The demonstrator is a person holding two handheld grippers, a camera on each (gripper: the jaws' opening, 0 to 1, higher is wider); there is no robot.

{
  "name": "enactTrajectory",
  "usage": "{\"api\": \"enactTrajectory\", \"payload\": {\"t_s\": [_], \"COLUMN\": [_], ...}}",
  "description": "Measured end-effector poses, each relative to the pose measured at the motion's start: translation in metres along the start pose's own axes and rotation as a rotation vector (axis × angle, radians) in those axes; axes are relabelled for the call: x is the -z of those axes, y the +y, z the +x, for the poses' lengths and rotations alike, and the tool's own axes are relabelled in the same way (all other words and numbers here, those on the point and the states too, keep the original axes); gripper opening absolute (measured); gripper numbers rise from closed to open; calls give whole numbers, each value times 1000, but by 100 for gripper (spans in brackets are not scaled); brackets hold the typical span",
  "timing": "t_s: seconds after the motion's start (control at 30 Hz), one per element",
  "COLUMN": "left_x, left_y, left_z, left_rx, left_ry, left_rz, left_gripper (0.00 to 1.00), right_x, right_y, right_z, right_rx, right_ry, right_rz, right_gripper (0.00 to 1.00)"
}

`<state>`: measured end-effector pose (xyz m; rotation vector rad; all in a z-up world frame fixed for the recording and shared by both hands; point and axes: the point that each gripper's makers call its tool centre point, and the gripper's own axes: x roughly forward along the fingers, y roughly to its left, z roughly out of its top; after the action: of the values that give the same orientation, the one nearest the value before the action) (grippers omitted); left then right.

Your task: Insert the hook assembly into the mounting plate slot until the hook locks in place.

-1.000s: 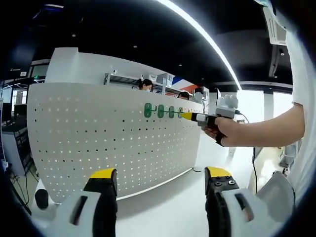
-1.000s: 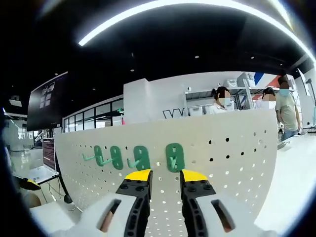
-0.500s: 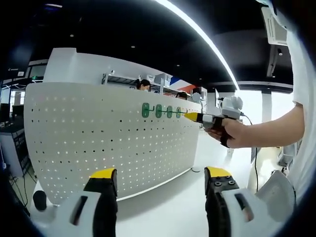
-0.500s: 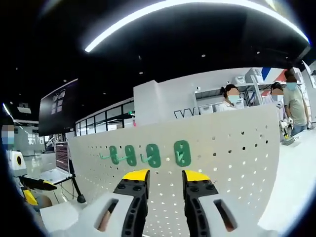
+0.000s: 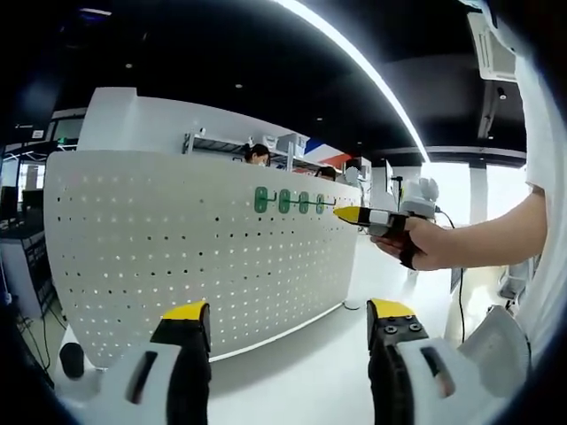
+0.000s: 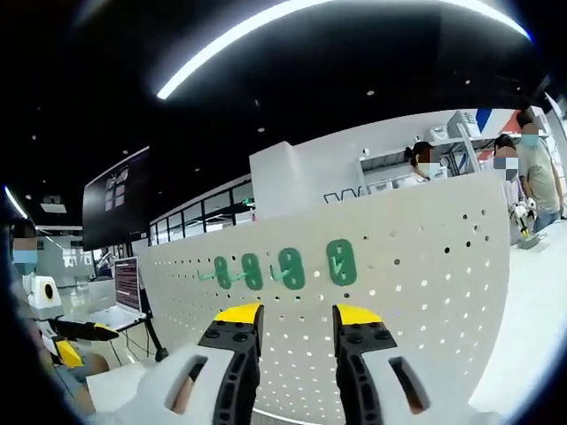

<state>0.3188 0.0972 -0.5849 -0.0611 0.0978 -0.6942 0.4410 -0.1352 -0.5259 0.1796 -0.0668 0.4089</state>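
With four green hooks [image 6: 341, 262] seated on the pegboard [image 5: 177, 257], both grippers, right gripper [image 6: 295, 317] and left gripper [image 5: 288, 312], hold their jaws apart and empty; back off straight, don't knock them.

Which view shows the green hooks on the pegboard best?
The right gripper view: the four green hooks sit close, just above that gripper's jaws, shapes distinct. The left gripper view shows the hooks small and far off along the pegboard.
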Motion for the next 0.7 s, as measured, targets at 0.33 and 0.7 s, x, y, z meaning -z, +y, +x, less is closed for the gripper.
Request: {"api": "enactTrajectory", "payload": {"t_s": [0.33,0.7], "left_x": [1,-1], "left_y": [-3,-6], "left_z": [1,4], "left_rx": [3,15], "left_ry": [-6,-11], "left_rz": [-2,10], "left_gripper": [74,74], "right_x": [3,9], "right_y": [4,9], "right_z": [-19,-45], "right_rx": [-26,-41], "right_ry": [19,37], "right_rz": [-58,-107], "right_gripper": [30,35]}}
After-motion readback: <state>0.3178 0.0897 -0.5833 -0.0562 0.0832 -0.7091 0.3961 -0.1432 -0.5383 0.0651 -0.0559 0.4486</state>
